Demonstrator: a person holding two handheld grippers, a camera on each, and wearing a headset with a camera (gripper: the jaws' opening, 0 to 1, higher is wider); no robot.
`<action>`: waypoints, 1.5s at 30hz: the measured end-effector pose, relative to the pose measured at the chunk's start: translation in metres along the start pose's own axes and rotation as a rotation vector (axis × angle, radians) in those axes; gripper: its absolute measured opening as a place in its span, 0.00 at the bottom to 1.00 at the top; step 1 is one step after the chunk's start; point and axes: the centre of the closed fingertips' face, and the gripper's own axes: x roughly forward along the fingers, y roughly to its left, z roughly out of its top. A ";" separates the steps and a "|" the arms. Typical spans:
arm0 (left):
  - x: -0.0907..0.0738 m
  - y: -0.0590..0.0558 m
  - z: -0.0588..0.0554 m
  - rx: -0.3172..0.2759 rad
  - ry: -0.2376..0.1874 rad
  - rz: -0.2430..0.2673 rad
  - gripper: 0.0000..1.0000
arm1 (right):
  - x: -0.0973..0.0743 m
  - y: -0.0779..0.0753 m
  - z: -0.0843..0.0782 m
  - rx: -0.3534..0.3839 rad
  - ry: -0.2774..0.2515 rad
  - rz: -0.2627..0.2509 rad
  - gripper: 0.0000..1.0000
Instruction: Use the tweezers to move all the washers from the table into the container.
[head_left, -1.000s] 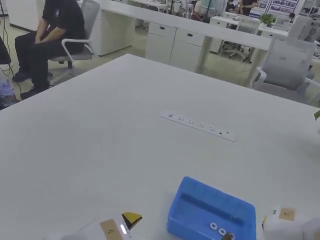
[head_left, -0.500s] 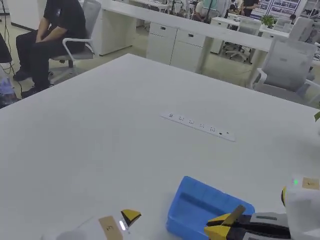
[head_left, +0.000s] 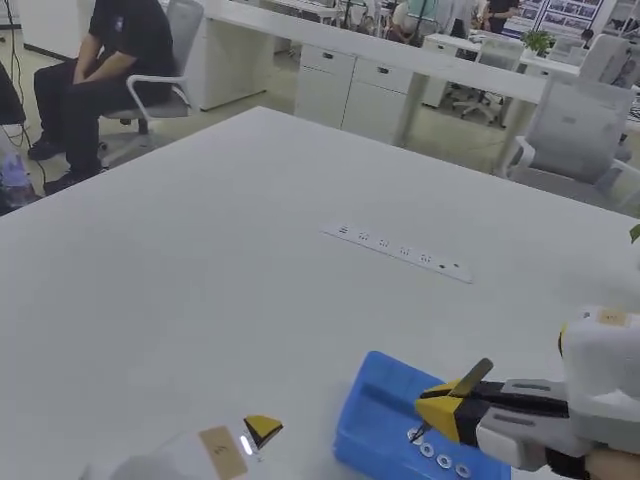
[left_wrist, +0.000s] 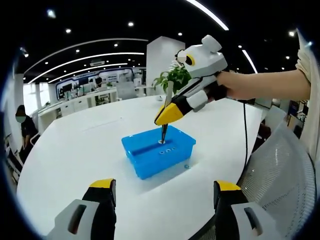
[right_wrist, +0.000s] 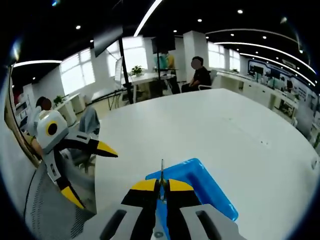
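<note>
Tweezers (pinched by right gripper, jaws closed) seemingly touch washers in container.

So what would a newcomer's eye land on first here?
The blue container at the near edge of the white table, with washers lying inside. Above it the right gripper pinches tweezers, their tip dipping into the container. The left gripper hangs open nearby.

White table bears blue container near front edge, power strip well apart
</note>
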 end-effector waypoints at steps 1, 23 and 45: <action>0.000 0.000 0.000 -0.002 0.000 -0.001 0.81 | 0.001 -0.002 0.000 0.011 -0.002 0.000 0.02; 0.000 0.001 -0.001 -0.003 0.001 0.000 0.81 | 0.037 -0.039 -0.027 0.129 0.063 -0.056 0.02; 0.003 0.002 -0.005 -0.002 0.013 -0.004 0.81 | 0.049 -0.051 -0.047 0.216 0.070 -0.108 0.04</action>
